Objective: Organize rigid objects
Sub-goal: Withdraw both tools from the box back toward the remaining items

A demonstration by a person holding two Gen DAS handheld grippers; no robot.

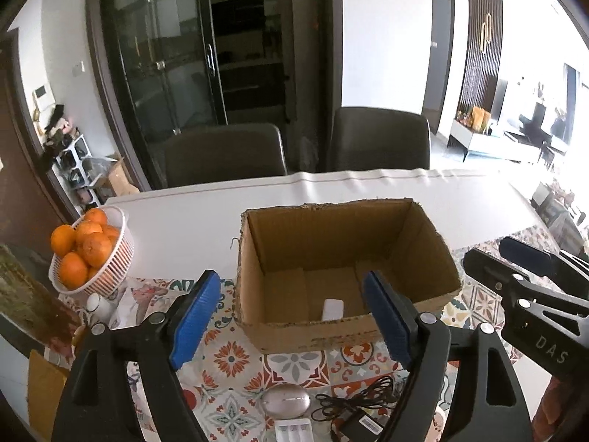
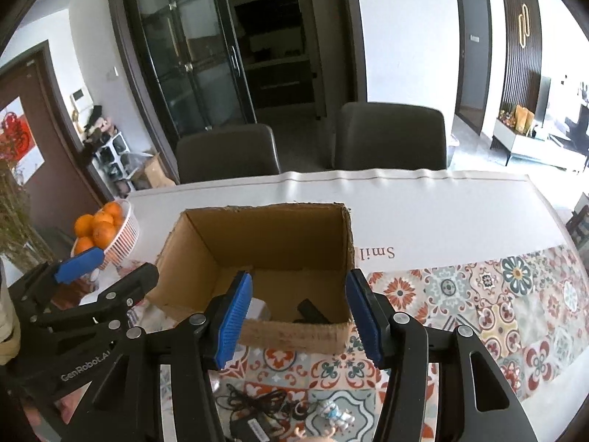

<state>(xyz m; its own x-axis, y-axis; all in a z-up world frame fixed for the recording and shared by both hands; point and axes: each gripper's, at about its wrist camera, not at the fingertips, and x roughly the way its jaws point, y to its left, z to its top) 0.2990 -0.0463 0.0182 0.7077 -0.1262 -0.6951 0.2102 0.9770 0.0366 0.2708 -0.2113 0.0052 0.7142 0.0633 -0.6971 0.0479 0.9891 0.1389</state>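
Note:
An open cardboard box [image 1: 346, 316] [image 2: 294, 335] stands on the patterned tablecloth. A white flat item [image 1: 332, 309] lies inside it; the right wrist view shows a white item [image 2: 257, 309] and a black item [image 2: 311, 311] inside. My left gripper [image 1: 291, 316] is open and empty, just in front of the box. My right gripper [image 2: 300, 320] is open and empty, also at the box's near wall. Near me lie a grey oval mouse [image 1: 286, 399], a black adapter with cable [image 1: 359, 410] [image 2: 254, 410], a white battery charger [image 1: 293, 430] and a small figurine [image 2: 335, 414].
A white basket of oranges [image 1: 90, 254] [image 2: 106, 232] stands at the left. A small white bottle [image 1: 98, 304] is beside it. Two dark chairs [image 1: 224, 153] [image 1: 381, 138] stand behind the table. The right gripper shows at the right [image 1: 530, 287], the left gripper at the left [image 2: 92, 287].

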